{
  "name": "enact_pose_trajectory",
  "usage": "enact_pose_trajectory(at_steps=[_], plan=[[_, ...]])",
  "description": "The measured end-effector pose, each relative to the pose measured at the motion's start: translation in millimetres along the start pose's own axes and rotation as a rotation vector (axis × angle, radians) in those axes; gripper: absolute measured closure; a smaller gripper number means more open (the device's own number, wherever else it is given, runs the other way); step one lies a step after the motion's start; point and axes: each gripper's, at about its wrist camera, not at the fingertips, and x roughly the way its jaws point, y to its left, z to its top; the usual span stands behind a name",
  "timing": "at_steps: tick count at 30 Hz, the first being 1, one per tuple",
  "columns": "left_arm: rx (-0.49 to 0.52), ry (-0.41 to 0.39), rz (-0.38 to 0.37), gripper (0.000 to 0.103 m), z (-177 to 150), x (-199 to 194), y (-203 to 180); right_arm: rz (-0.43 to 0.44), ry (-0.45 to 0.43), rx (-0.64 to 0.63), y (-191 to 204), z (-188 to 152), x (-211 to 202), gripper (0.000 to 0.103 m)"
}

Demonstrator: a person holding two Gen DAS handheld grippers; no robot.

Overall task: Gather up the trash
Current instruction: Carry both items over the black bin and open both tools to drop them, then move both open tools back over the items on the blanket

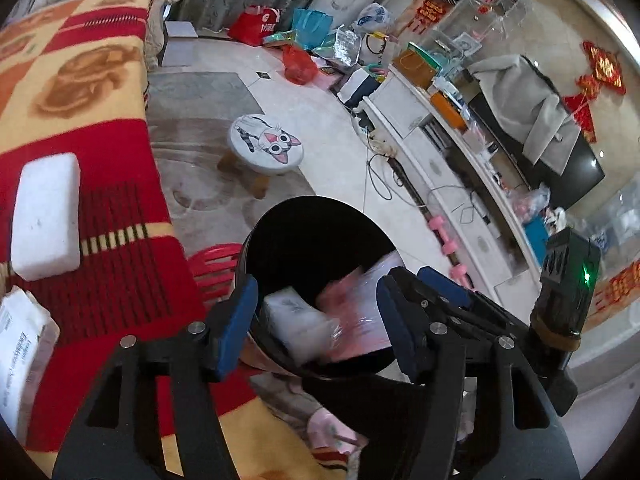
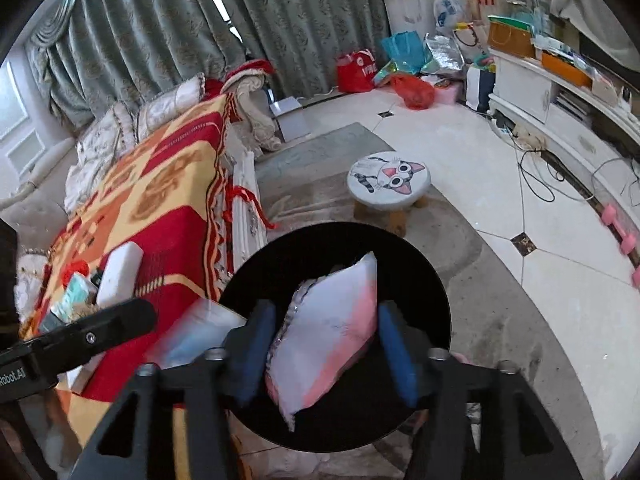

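A round black bin [image 1: 304,232] stands on the floor beside the blanket-covered couch. My left gripper [image 1: 316,328] hangs open over its mouth. A blurred white packet [image 1: 290,318] lies loose below its blue pads, inside the bin. Beside it a pink and white packet [image 1: 356,312] is also blurred and free. In the right wrist view my right gripper [image 2: 326,352] is open above the bin [image 2: 420,280], with the pink and white packet [image 2: 332,336] between its pads and not pressed by them. One right gripper finger [image 1: 444,290] shows just right of the left gripper.
The red and yellow blanket [image 1: 80,100] carries a white foam block [image 1: 46,216] and a white tissue pack [image 1: 20,360]. A cat-face stool [image 1: 264,146] stands beyond the bin and a red plastic stool [image 1: 216,268] beside it. Pink dumbbells [image 1: 452,246] and cables lie along the white cabinet [image 1: 440,168].
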Motion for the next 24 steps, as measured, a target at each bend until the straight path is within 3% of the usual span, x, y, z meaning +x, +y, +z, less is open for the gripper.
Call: enact_pose_trajectory(at_steps=[5,9,16,24], plan=[[0.003,-0.012,0.066,0.042,-4.0,-16.6,6.7,0.021,0.026,-0.021,10.2,-0.5,4.0,0.044],[0.036,-0.059,0.199,0.042,-11.9,-41.1,13.8,0.047,0.023,-0.055,28.2,-3.1,2.9,0.044],[0.033,-0.124,0.358,0.042,-32.9,-75.2,41.3,0.091,-0.002,-0.132,73.7,-10.6,-3.4,0.044],[0.002,-0.194,0.479,0.042,-51.4,-118.8,74.8,0.156,0.021,-0.176,122.3,-16.6,0.8,0.044]])
